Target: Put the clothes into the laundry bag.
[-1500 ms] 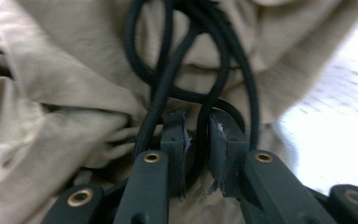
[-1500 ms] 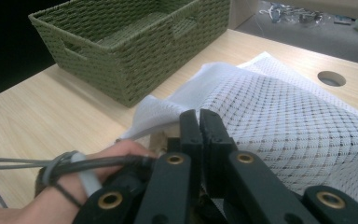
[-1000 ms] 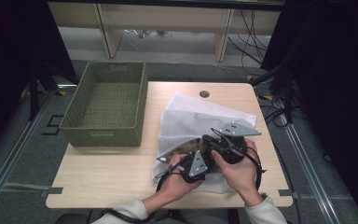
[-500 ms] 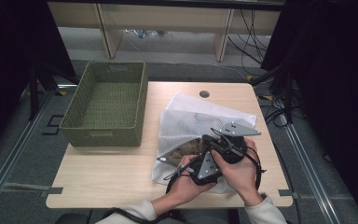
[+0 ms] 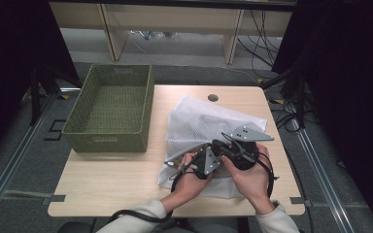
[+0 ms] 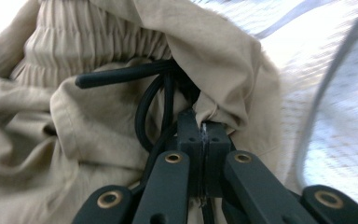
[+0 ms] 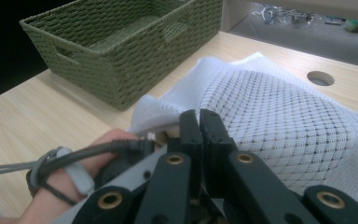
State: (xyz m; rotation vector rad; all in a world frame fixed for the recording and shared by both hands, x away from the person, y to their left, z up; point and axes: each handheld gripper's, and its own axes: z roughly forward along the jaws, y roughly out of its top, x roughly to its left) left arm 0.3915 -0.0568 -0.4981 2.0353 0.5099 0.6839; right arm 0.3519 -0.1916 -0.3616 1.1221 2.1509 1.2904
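Where the person's two hands meet near the front edge of the light wooden table [image 5: 111,179], both grippers work at a white mesh laundry bag [image 5: 209,126] that lies spread across the table's right half. The left gripper [image 5: 200,162] sits over the bag's near edge, gripped by the left hand [image 5: 190,180]. Its jaws have just been closing, and in the left gripper view they stand pressed together, tip against tip, pinching a fold of beige fabric [image 6: 121,126] — a garment with a gathered, elastic-looking band at the upper left of that view. A black cord [image 6: 154,93] loops just above the jaw tips, lying against the cloth. To the right of the beige fabric the white mesh shows blurred and bright.

The right gripper [image 5: 226,148] is just beside the left one, almost touching it, held by the right hand [image 5: 250,174], with its grey three-cornered plate [image 5: 246,134] on top. In the right gripper view its jaws are together as well, right at the bag's edge; whether any mesh is caught between them I cannot tell. The left hand shows in that view at the lower left, with a cable [image 7: 65,156] running across it.

A green woven basket [image 5: 108,138] stands on the table's left part, well apart from the bag. A round cable hole [image 5: 213,97] lies in the tabletop just beyond the bag's far edge.
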